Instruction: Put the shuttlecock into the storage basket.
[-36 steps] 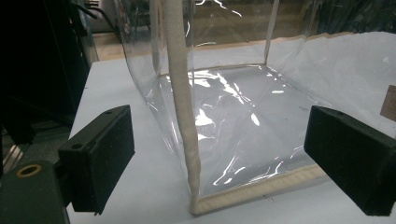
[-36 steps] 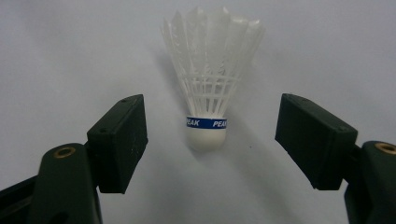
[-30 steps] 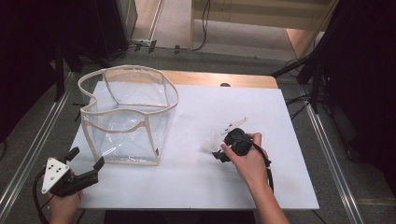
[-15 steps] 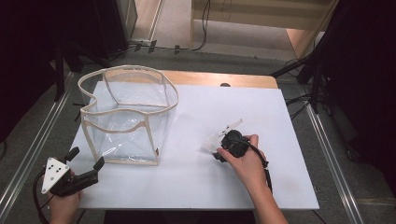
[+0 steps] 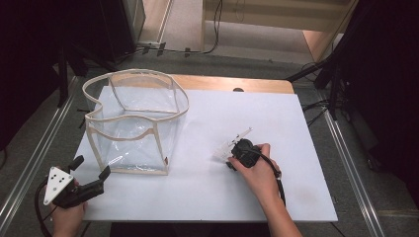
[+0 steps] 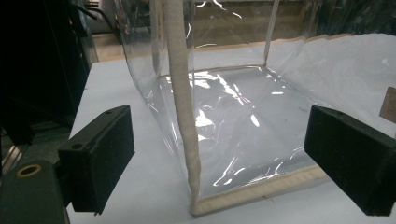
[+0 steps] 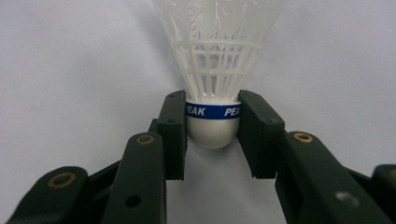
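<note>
A white plastic shuttlecock with a blue band marked PEAK lies on the white table; my right gripper is shut on its rounded cork base. In the high view the shuttlecock sticks out left of the right gripper, low on the table right of centre. A clear plastic bag with cream edging stands upright at the left. My left gripper is open near the table's front left corner, pointing at the bag's near corner seam; nothing is between its pads.
The white sheet covers the table, with a wooden strip along the far edge. Metal rails run along both sides. Dark stands and cables lie on the floor beyond the table.
The right gripper has drawn slightly toward the person and leftward with the shuttlecock. The left gripper and bag have stayed put.
</note>
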Demonstrator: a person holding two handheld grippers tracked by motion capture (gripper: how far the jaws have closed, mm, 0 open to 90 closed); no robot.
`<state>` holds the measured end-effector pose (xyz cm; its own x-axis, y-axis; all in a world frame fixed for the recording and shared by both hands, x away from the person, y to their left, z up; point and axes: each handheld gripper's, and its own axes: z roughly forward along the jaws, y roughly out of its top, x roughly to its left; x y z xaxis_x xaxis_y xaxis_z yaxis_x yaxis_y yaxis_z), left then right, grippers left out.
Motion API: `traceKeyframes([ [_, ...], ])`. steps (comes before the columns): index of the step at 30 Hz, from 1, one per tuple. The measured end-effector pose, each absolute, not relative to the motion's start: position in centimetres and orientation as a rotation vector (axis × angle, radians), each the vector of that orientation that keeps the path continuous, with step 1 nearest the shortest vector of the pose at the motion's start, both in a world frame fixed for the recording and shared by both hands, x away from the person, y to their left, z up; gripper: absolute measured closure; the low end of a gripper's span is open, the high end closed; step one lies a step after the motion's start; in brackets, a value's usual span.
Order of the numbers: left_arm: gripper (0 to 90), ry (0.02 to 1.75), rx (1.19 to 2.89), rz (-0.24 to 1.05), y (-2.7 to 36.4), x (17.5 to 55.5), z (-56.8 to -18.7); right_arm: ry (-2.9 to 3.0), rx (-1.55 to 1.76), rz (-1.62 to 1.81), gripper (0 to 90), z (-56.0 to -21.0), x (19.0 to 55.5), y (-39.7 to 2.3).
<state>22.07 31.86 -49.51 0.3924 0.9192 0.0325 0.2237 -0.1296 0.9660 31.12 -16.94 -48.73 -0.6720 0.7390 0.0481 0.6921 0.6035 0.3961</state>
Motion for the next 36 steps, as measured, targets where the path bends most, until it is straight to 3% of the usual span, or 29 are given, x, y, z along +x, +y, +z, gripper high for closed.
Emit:
traceKeyframes([
  [36,9.0,1.034,1.615,0.839,31.8,22.1,-49.5,2.699,1.165,0.655,62.9,-45.5,32.0,-17.5],
])
